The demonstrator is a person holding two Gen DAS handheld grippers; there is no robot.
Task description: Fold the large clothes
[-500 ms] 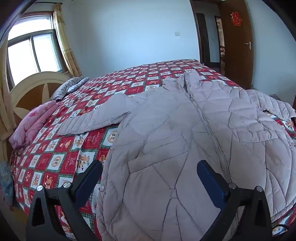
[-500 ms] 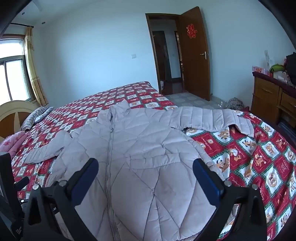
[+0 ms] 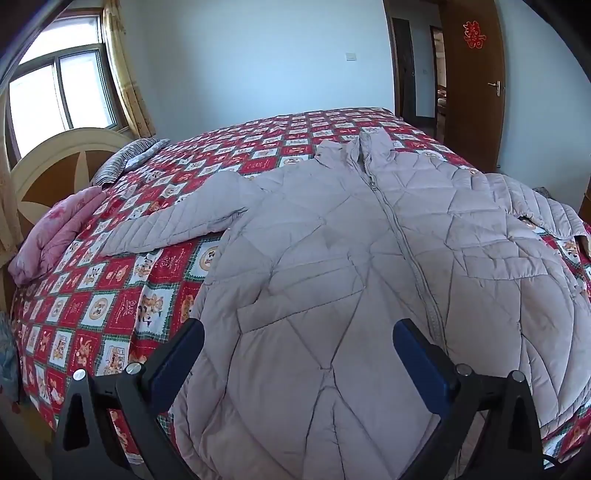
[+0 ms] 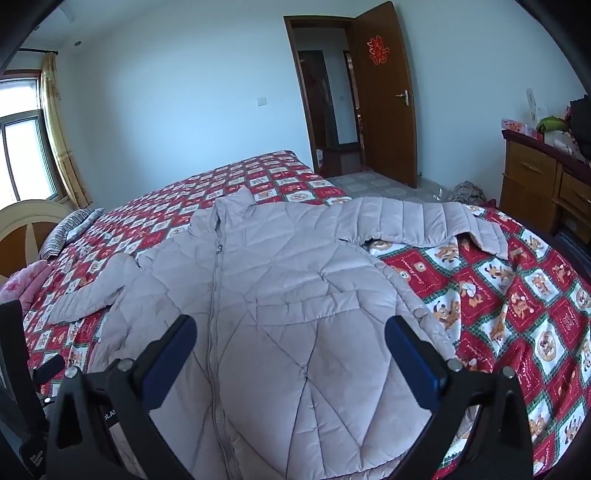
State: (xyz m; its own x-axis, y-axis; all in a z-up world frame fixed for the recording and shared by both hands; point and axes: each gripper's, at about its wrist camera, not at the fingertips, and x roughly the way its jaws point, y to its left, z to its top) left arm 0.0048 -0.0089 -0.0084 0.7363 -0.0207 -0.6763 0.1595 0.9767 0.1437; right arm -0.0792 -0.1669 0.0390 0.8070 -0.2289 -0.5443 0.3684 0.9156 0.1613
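The jacket (image 3: 369,266) lies flat and zipped on the bed (image 3: 122,295), collar at 12 o'clock, sleeves out toward 9 and 3. The left gripper (image 3: 299,354) and the right gripper (image 4: 291,350) hover above its hem at 6 o'clock, jaws spread wide, gripping nothing

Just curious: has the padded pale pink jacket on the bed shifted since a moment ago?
No. The padded pale pink jacket lies where it did on the red patterned bedspread, sleeves unchanged.

Red 囍 sign (image 3: 474,34) on door (image 3: 476,96)
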